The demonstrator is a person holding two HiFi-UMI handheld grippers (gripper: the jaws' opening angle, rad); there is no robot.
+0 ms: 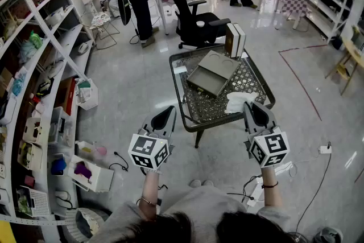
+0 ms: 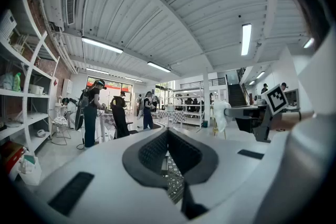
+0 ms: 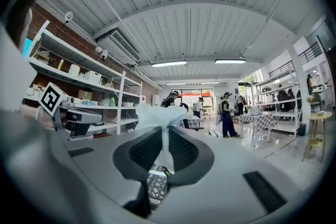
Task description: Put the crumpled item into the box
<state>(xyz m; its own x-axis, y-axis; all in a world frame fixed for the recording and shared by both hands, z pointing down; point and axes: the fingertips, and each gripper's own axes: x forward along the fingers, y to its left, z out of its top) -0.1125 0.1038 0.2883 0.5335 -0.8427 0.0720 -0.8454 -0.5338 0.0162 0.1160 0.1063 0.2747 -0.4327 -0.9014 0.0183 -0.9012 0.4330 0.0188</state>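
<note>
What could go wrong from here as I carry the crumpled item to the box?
1. The right gripper holds the crumpled item by only a thin fold; most of it bulges past the jaws, so it may slip out.
2. It is near the table's front edge, short of the box; a slip here could drop it to the floor.

A dark table [image 1: 253, 81] with a holey top stands in the middle. A gray box [image 1: 213, 72] lies open on it. The white crumpled item [image 1: 236, 102] sits at the table's 5 o'clock corner, right at the tip of the right gripper [image 1: 249, 106]. The left gripper [image 1: 170, 109] is at 7 o'clock, off the table. A black chair [image 1: 193, 23] stands at 12 o'clock. Full shelves [image 1: 40, 85] are at 9 o'clock.
</note>
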